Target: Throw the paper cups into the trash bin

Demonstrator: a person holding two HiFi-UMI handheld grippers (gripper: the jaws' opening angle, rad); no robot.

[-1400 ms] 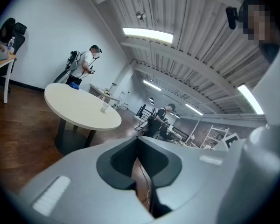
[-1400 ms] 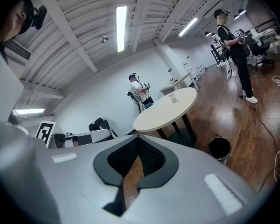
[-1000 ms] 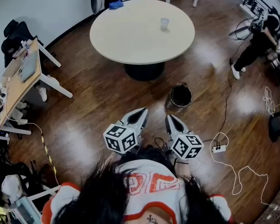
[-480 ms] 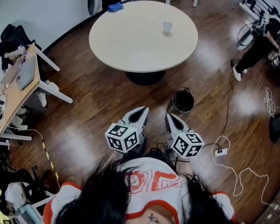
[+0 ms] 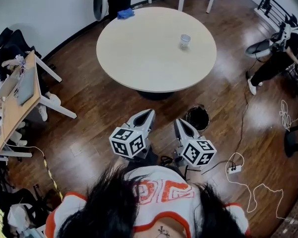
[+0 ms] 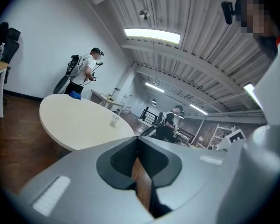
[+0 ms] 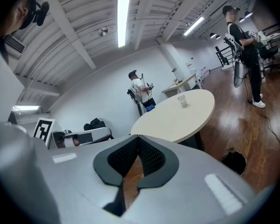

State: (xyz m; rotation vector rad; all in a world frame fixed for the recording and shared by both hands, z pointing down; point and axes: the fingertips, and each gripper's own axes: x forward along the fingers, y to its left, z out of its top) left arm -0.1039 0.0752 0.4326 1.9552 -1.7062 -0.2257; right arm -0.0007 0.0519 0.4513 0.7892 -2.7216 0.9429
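Head view, looking steeply down on a wood floor: the person's two grippers are held out in front of the chest, side by side. Over the last second the whole scene has slid toward them, which means the person has been walking up to the round table (image 5: 139,58). The table now sits closer than it did. The trash bin (image 5: 197,118), a dark round pail on the floor by the table's foot, has come from well ahead to just beside the tip of the right gripper (image 5: 179,122). The left gripper (image 5: 148,112) points at the floor short of the table's near edge.

One paper cup (image 5: 185,40) stands upright on the tabletop, toward its far right side. The only other thing there is a blue cloth (image 5: 125,14) at the far rim. The cup is well apart from both grippers.

Left gripper view and right gripper view each show the jaw tips pressed together with nothing between them, only floor seen through the gap behind. Nothing is held — the approach looks under way and the pick-up not yet begun. The jaws will need to spread before reaching the cup. The bin lies on the near side of the table, so the carry should be short.
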